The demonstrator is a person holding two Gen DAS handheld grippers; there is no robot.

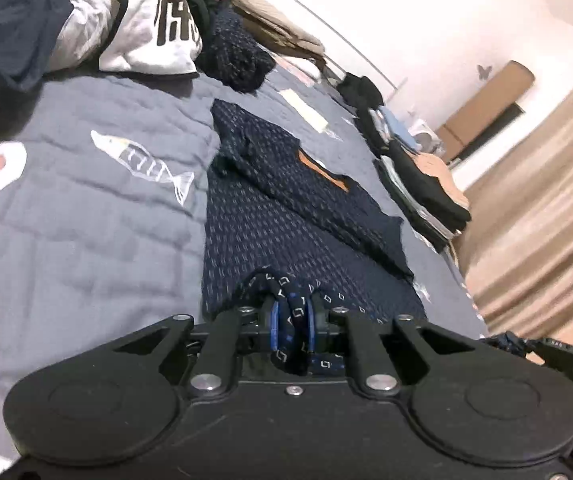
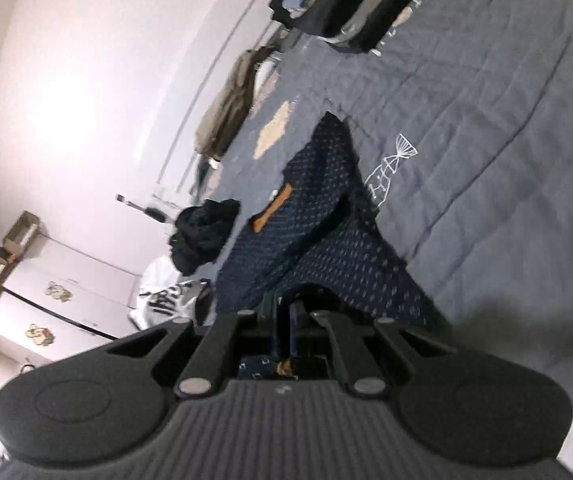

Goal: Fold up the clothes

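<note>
The left gripper (image 1: 292, 320) is clenched on a bunched edge of the navy patterned garment (image 1: 286, 200), the cloth squeezed between its blue pads and spilling back toward the camera. The right gripper (image 2: 298, 316) is likewise closed tight, its jaws drawn nearly together on another part of the same garment's near edge; a scrap of the printed fabric shows behind them in the right wrist view. From both grips the garment runs outward across the grey quilted bedspread (image 1: 86, 220), partly folded already: one panel is turned over on top of the main body, and a small tan label (image 1: 320, 170) shows on that upper layer. The near end looks raised off the bed while the far end rests on it, so I judge this to be the middle of a fold, with the held edge about to be carried over toward the far end. Beyond the garment, a row of folded clothes (image 1: 422, 184) sits stacked along the bed's edge, which suggests several items are finished. At the far side an unsorted heap (image 1: 46, 20) remains: a white top with black lettering (image 1: 158, 28), a dark bundle just beside it, and more pale and dark fabric behind. So this piece needs its last fold and a place in the row, and the heap is still to do.
</note>
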